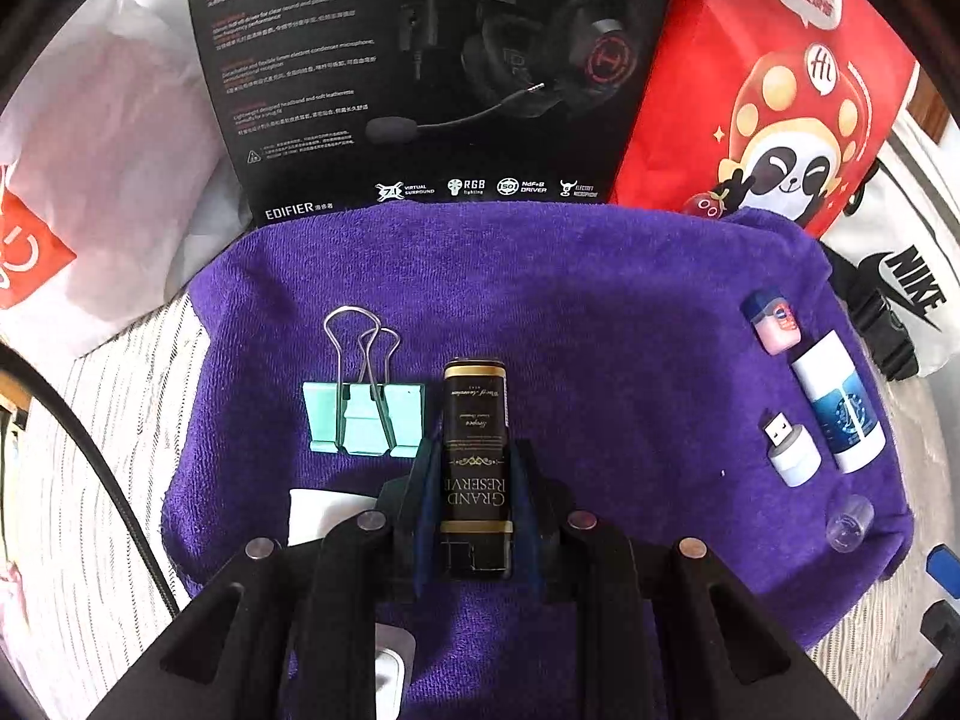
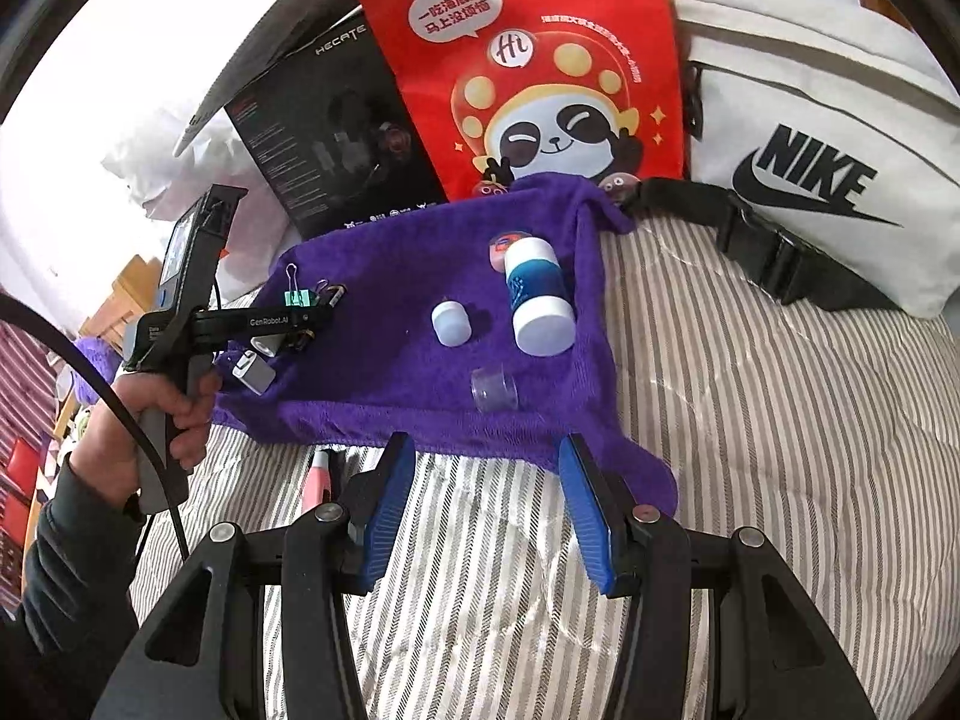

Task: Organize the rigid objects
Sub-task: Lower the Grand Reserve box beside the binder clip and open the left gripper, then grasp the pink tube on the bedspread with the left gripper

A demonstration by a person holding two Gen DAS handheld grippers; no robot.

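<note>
A: Tube point(image 1: 475, 468), black with gold "GRAND RESERVE" print, sits clamped between the left gripper point(image 1: 475, 468) fingers, lengthwise along them, over the purple towel point(image 1: 600, 312).

B: Binder clip?

A: Mint clip point(image 1: 363, 417) lies on the towel just left of the tube, wire handles pointing away.

B: Right side of the towel?

A: Pink jar point(image 1: 772, 323), white-and-blue bottle point(image 1: 839, 402), white USB plug point(image 1: 792, 449) and clear cap point(image 1: 849, 523), all close together near the right edge.

B: Right gripper?

A: Right gripper point(image 2: 489, 513) is wide apart and holds nothing; blue pads point(image 2: 387, 513) hang over the striped bedding point(image 2: 780, 420), just short of the towel's near edge. Pink item point(image 2: 317, 477) lies by its left finger, can't tell what it is.

B: Behind the towel?

A: Black headset box point(image 1: 420, 72), red panda bag point(image 1: 768, 90), white Nike bag point(image 2: 810, 138). In the right wrist view a hand point(image 2: 150, 420) grips the left gripper's handle.
</note>
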